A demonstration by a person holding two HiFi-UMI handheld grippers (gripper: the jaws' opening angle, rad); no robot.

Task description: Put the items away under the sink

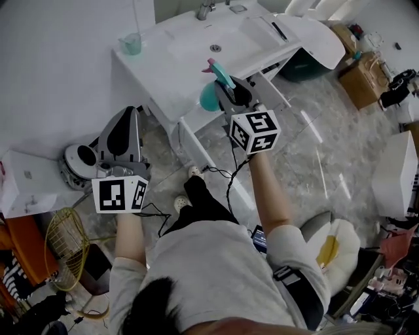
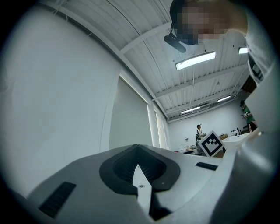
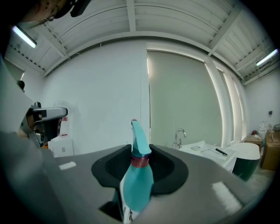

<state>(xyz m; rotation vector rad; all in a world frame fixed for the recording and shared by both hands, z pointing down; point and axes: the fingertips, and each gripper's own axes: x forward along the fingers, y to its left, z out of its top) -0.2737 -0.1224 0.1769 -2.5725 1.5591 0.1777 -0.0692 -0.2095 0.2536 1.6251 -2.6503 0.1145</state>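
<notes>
Before the sink (image 1: 190, 55), at its front edge: right gripper (image 1: 229, 91) clamped on the body of a teal spray bottle (image 3: 137, 186), nozzle up, red collar at the neck. Left of the sink and nearer the person, by the white wall: left gripper (image 2: 139, 175), jaws pressed together, nothing between them. On the sink's left rear corner, a pale green cup (image 1: 131, 44); at its back edge, a tap (image 1: 204, 10).

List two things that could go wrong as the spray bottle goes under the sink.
1. The right gripper holds the spray bottle by its rounded body alone; it might slip or tilt.
2. Its trigger head sticks out past the jaws and may knock the edge of the sink unit.
</notes>
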